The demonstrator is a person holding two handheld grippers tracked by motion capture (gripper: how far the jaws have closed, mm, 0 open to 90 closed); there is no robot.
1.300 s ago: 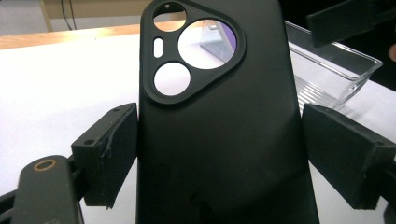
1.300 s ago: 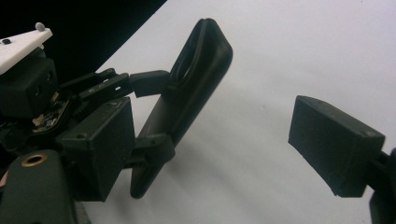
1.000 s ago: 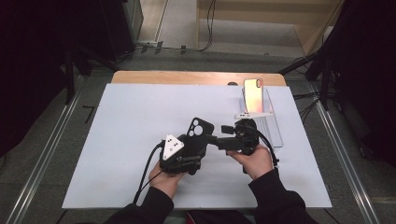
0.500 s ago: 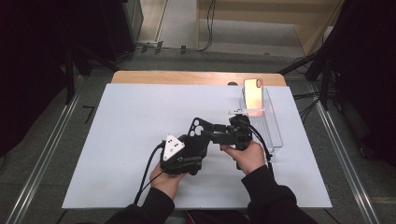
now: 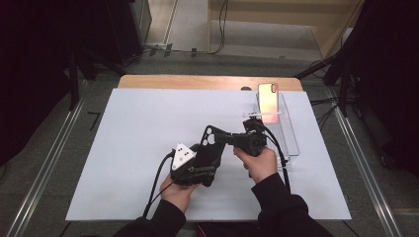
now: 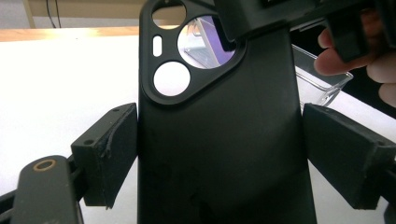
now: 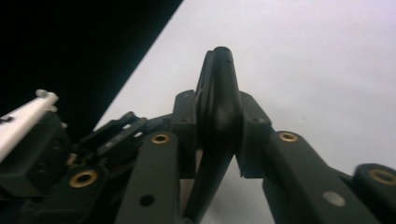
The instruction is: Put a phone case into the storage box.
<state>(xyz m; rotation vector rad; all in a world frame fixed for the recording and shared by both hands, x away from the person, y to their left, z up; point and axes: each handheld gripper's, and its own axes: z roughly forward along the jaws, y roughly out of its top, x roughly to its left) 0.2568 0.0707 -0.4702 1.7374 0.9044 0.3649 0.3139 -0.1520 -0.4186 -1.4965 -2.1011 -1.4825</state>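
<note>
Tongs (image 5: 217, 140) gripping phone case (image 5: 210, 148), clear stand (image 5: 289, 143) beside

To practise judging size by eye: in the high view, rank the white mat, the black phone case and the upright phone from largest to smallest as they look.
1. white mat
2. black phone case
3. upright phone, though it stands farther from the camera, so these two are unsure.

Count: one black phone case (image 5: 210, 148); one phone (image 5: 268, 101); one clear stand (image 5: 286, 133); two tools, left (image 5: 197, 165), right (image 5: 232, 139).
</note>
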